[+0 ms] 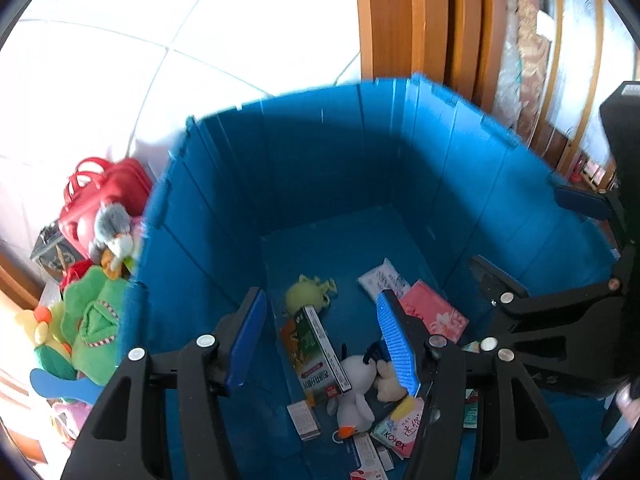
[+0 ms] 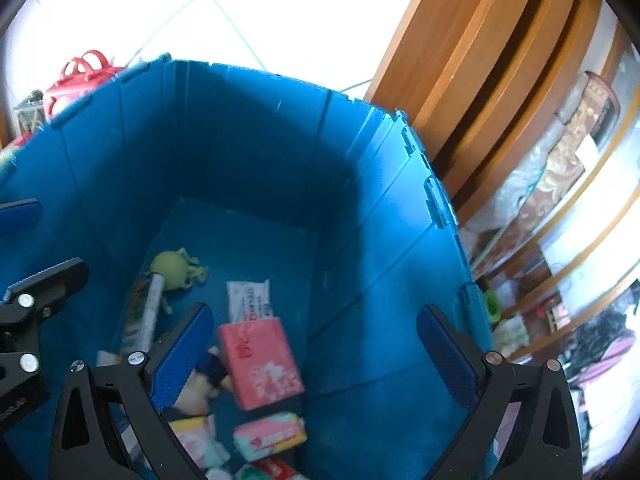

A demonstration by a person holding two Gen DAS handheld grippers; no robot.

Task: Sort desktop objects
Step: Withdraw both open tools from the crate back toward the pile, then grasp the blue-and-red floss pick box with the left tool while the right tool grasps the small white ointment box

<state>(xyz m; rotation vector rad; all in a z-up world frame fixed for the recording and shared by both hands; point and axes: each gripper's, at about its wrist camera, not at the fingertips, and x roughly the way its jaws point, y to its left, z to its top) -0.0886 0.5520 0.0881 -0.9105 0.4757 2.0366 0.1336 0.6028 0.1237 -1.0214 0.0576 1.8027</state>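
Note:
Both grippers hover over a deep blue bin (image 1: 328,168), also in the right wrist view (image 2: 248,152). My left gripper (image 1: 324,340) is open and empty. My right gripper (image 2: 316,356) is open and empty; it also shows at the right of the left wrist view (image 1: 532,248). On the bin floor lie a pink tissue pack (image 2: 260,360), a white packet (image 2: 248,300), a green plush (image 1: 308,292), a green box (image 1: 320,352), a white plush dog (image 1: 356,388) and several small packs.
Left of the bin stand a red bag (image 1: 104,196), a grey plush (image 1: 112,232) and green plush toys (image 1: 88,320). A wooden door frame (image 2: 472,80) and cluttered shelves (image 2: 560,220) lie to the right. White tiled floor shows behind.

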